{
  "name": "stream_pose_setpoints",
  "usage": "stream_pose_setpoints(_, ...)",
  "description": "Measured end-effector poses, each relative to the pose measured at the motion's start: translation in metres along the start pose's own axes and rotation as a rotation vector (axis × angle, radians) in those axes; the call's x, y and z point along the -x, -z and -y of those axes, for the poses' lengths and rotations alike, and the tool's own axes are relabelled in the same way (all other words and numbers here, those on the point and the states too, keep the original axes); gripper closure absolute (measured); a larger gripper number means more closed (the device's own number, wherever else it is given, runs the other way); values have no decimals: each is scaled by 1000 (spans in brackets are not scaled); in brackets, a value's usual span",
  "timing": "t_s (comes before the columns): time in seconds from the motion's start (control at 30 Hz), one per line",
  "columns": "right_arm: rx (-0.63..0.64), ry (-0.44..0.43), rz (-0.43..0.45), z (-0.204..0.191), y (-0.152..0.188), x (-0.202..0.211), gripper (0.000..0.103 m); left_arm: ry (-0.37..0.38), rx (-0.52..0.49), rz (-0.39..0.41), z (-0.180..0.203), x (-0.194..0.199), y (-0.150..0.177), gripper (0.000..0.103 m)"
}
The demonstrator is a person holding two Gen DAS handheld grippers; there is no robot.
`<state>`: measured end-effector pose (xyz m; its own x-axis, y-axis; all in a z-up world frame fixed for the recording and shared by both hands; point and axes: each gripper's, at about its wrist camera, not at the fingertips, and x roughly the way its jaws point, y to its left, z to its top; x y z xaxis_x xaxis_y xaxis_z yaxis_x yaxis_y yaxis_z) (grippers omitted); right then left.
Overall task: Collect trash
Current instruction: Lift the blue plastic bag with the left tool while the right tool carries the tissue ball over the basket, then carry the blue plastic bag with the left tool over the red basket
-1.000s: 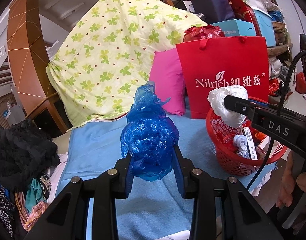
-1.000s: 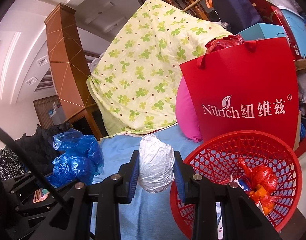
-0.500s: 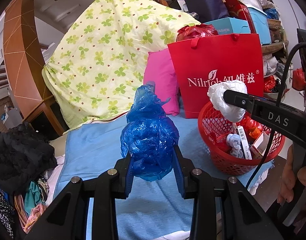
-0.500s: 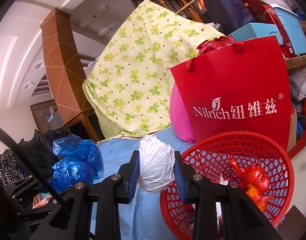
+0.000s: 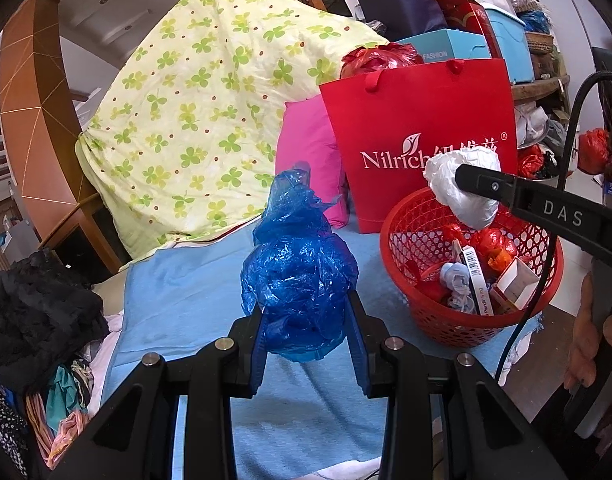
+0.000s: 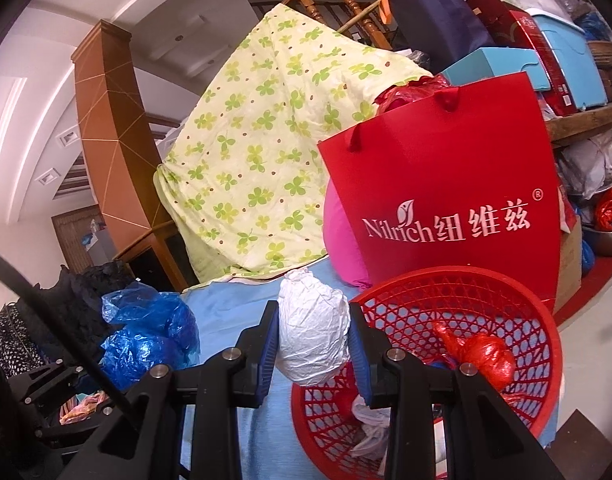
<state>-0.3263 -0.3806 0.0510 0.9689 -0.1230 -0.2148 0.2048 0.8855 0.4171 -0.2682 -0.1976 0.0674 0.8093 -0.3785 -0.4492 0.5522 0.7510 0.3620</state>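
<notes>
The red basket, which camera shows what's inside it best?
The left wrist view: the red basket shows whole, with wrappers and boxes inside. In the right wrist view the right gripper and its white bag hide part of it.

The open mouth of the round red plastic lattice basket is reachable from above, though its floor is already crowded with red bags, a small carton and white scraps. Directly behind the basket, passage is blocked by the upright red paper shopping bag with white lettering, with a pink cushion pressed beside it. Further left, the way is closed off by the tall heap under a yellow sheet printed with green clovers. A bare stretch of the light blue cloth is left open between basket and dark clothing pile (the widest free lane).
</notes>
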Motion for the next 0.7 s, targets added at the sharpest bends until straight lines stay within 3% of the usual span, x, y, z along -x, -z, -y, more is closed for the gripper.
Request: stream_pose_setpoints(0.7, -40, 48, 22, 31, -6, 16, 68, 45, -53, 9, 26, 0, -6, 66)
